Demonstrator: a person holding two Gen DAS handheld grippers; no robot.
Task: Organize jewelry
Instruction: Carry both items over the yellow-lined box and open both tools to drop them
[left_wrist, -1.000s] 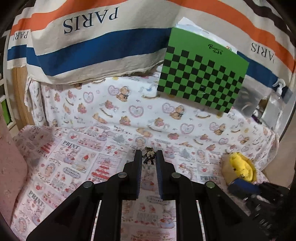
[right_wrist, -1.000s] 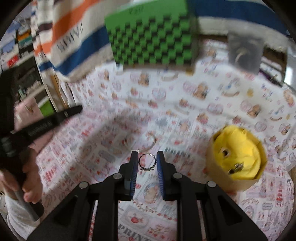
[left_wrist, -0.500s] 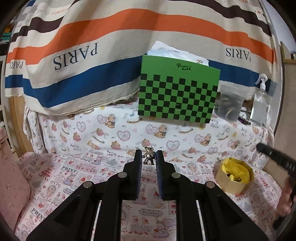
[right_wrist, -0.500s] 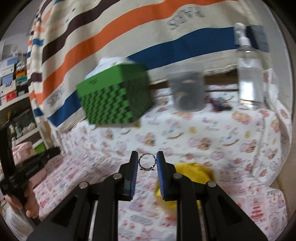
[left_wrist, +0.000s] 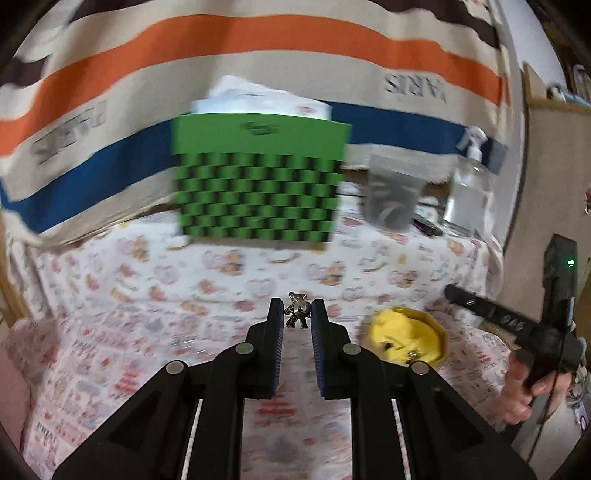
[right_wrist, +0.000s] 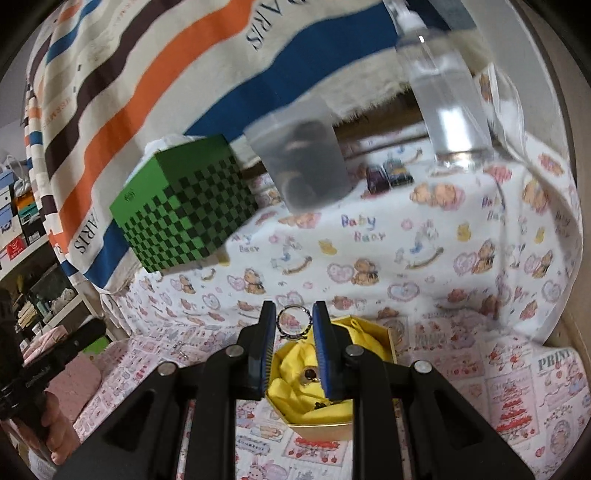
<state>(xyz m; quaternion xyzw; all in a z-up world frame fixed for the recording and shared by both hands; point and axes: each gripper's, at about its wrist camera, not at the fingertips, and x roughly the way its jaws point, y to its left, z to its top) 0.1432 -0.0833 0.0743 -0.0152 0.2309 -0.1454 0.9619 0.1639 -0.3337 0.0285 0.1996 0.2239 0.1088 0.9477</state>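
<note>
Two grippers, left gripper (left_wrist: 297, 316) and right gripper (right_wrist: 294, 320); one bear charm (left_wrist: 297, 313); one ring (right_wrist: 293, 321); one yellow-lined box (right_wrist: 371, 398); one checkered box (left_wrist: 258, 181); one spray bottle (left_wrist: 469, 195); one plastic cup (left_wrist: 393, 194).

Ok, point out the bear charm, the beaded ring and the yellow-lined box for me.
bear charm (left_wrist: 297, 309): left wrist view, on the bear's body, between the tool's fingers.
beaded ring (right_wrist: 293, 320): right wrist view, on its lower rim.
yellow-lined box (right_wrist: 388, 339): right wrist view, on its gold right rim.
</note>
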